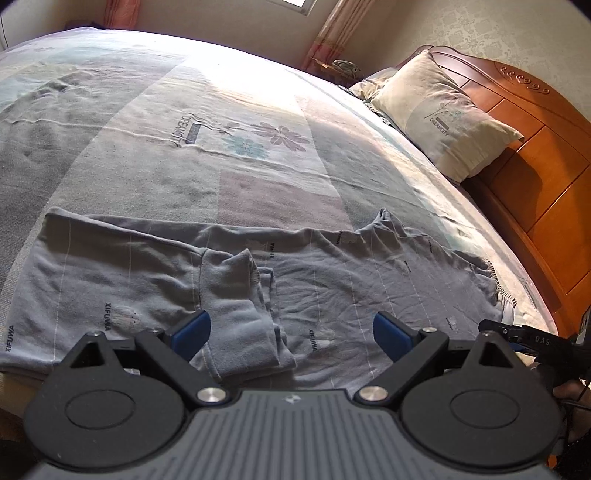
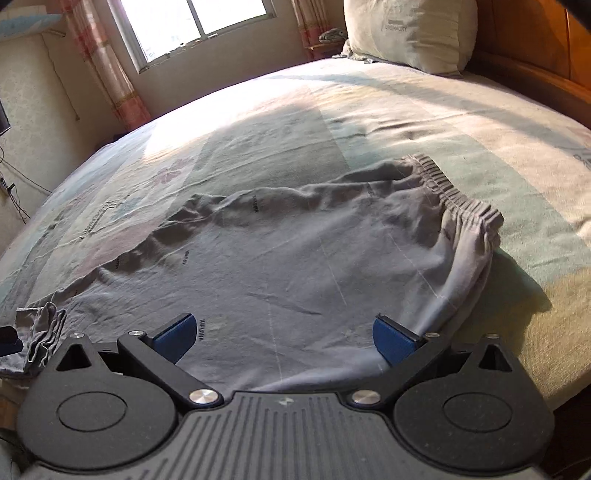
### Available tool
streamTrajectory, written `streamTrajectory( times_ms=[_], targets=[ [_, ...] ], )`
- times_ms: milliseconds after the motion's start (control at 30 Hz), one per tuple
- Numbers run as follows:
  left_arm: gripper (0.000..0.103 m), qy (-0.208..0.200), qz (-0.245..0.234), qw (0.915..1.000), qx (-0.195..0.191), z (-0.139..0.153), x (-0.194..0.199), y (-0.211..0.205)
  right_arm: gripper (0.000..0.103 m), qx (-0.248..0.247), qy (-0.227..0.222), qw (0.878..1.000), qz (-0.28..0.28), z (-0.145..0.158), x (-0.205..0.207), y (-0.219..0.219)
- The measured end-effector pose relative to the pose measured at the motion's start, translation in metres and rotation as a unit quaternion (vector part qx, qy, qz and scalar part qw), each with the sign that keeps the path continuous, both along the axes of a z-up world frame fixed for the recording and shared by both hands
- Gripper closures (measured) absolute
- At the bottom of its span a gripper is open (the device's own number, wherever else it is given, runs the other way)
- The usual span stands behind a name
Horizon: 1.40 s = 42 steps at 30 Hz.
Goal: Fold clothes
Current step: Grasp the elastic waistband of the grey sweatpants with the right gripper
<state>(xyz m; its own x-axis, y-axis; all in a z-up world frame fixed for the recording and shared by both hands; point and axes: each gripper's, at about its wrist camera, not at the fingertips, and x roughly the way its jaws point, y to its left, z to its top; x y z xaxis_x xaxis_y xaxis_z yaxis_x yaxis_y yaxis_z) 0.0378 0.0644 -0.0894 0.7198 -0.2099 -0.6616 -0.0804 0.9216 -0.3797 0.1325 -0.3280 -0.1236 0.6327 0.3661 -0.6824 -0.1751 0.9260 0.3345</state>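
On the near side of the bed (image 1: pixel 258 122), grey pants (image 1: pixel 332 280) lie spread flat, their elastic waistband (image 2: pixel 458 195) toward the headboard (image 1: pixel 535 155) end and the legs running the other way. One cuff (image 1: pixel 236 295) is folded back on top of the fabric, bunched in a small heap. The left gripper (image 1: pixel 291 332) hovers just over that folded cuff, jaws wide and empty. The right gripper (image 2: pixel 282 338) hangs over the seat part of the pants near the bed's edge, jaws wide too, with nothing between them; its tip shows at the right edge of the left view.

Nothing lies between either gripper and the cloth. A pillow (image 1: pixel 443 110) leans against the wooden headboard, well apart from the pants. The sheet is pale, with patches of colour, flower prints and some lettering, and creased in places. Sun falls across it from a window (image 2: pixel 195 22) flanked by pink curtains (image 2: pixel 99 62). The walls carry light patterned paper.
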Motion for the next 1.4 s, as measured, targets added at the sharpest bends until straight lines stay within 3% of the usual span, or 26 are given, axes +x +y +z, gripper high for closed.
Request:
streamTrajectory(
  times_ms=[200, 333, 467, 600, 800, 933, 1000, 1167, 1300, 1400],
  targets=[
    [0.008, -0.007, -0.017, 0.9998, 0.003, 0.008, -0.004, -0.015, 0.0, 0.103, 0.001, 0.994, -0.022, 0.013, -0.009, -0.037],
    [0.008, -0.017, -0.03, 0.9991, 0.023, 0.015, -0.007, -0.029, 0.0, 0.186, 0.018, 0.982, 0.026, 0.016, 0.002, -0.018],
    [0.008, -0.021, -0.033, 0.999, 0.024, 0.02, -0.015, -0.032, 0.0, 0.131, 0.041, 0.99, 0.015, 0.006, 0.01, 0.005],
    [0.008, -0.015, -0.031, 0.9987, 0.038, 0.022, -0.02, -0.032, 0.0, 0.128, 0.048, 0.99, 0.016, -0.002, -0.003, -0.005],
    [0.008, -0.017, -0.039, 0.998, 0.047, 0.024, -0.023, -0.037, 0.0, 0.102, 0.029, 0.994, -0.011, 0.022, -0.019, -0.031],
    [0.008, -0.014, -0.045, 0.9971, 0.059, 0.024, -0.021, -0.043, 0.0, 0.105, -0.01, 0.994, -0.019, 0.04, 0.0, -0.042],
    [0.008, -0.009, -0.046, 0.9972, 0.059, 0.021, -0.018, -0.044, 0.0, 0.109, -0.009, 0.994, -0.028, 0.036, 0.017, -0.043],
    [0.008, 0.006, -0.051, 0.9967, 0.063, 0.013, -0.012, -0.047, 0.0, 0.075, 0.042, 0.994, -0.06, 0.006, 0.041, -0.057],
    [0.008, 0.012, -0.062, 0.9964, 0.056, 0.006, -0.008, -0.05, 0.0, 0.127, 0.026, 0.991, -0.038, 0.013, 0.018, -0.086],
    [0.008, 0.021, -0.075, 0.9957, 0.05, -0.001, -0.003, -0.058, 0.0, 0.152, 0.006, 0.986, -0.063, 0.018, 0.011, -0.108]
  ],
)
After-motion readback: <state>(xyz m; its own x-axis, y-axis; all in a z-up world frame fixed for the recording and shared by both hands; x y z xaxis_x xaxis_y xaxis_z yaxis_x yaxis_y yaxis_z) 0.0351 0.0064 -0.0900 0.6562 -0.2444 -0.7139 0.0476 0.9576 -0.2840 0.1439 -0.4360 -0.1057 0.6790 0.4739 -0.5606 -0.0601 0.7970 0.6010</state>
